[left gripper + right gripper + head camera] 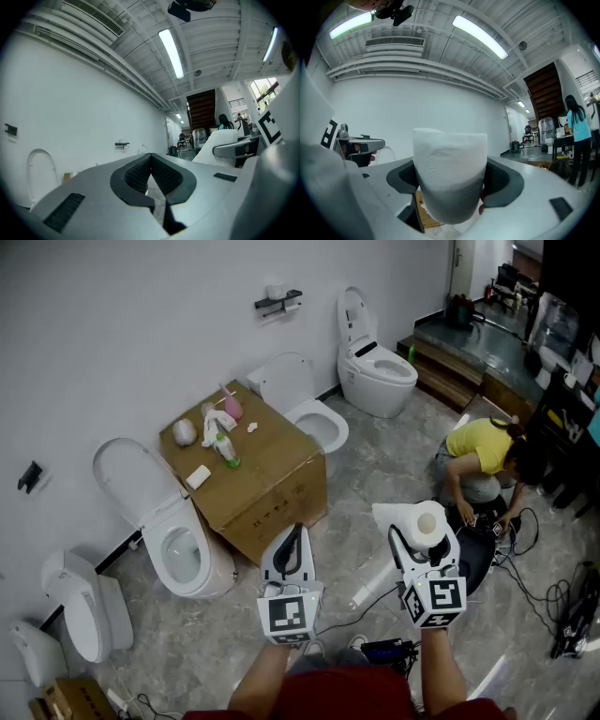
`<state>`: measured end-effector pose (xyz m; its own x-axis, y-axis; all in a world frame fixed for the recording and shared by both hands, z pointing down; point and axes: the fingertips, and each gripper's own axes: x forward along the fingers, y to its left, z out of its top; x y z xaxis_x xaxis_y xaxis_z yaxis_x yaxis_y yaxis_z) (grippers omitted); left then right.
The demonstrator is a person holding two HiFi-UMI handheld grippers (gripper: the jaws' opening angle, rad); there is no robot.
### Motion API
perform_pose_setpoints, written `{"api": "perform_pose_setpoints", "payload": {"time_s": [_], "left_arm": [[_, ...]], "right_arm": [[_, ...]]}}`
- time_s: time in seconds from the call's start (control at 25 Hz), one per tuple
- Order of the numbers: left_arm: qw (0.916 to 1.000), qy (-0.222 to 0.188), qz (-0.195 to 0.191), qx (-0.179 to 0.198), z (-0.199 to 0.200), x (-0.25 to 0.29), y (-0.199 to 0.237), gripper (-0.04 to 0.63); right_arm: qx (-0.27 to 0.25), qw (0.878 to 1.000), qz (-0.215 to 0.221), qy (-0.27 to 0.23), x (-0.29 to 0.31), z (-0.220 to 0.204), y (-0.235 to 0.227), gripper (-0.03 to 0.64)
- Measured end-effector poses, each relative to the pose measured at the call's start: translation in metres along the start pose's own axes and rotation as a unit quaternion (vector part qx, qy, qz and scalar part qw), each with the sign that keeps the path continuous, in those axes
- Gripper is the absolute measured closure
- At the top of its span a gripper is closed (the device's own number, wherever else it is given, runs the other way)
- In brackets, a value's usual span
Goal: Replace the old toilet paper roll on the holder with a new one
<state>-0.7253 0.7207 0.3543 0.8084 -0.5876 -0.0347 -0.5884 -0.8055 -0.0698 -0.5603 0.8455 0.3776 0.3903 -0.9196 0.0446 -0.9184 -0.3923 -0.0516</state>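
My right gripper (427,538) is shut on a white toilet paper roll (425,524), held upright between its jaws; in the right gripper view the roll (449,171) fills the gap between the pads. My left gripper (292,542) is shut and holds nothing, its dark pads (161,176) meeting at the tips. A black wall holder (278,302) with a small roll (276,290) on it hangs on the white wall at the back, far from both grippers. It also shows small in the left gripper view as the holder (122,146).
A cardboard box (253,470) with bottles and small items stands ahead. Toilets flank it: one (173,526) at left, one (309,413) behind, one (375,367) farther back. A person in a yellow shirt (483,460) crouches at right among cables (539,592).
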Motion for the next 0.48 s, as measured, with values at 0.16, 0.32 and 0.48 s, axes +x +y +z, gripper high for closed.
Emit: {"api": "perform_pose_setpoints", "payload": {"time_s": [0.16,0.32,0.48], "left_arm": [[1.0000,-0.004,0.001,0.002,0.001,0.007,-0.018,0.580],[1.0000,-0.002,0.001,-0.002,0.000,0.015,-0.030,0.579],[1.0000,-0.003,-0.002,-0.002,-0.001,0.029,-0.043,0.578]], "right_arm": [[-0.013,1.000,0.001,-0.001,-0.001,0.002,-0.015,0.238],[-0.019,1.000,-0.001,0.000,-0.002,0.003,-0.026,0.238],[-0.023,1.000,0.000,0.004,0.003,0.000,-0.042,0.238]]}}
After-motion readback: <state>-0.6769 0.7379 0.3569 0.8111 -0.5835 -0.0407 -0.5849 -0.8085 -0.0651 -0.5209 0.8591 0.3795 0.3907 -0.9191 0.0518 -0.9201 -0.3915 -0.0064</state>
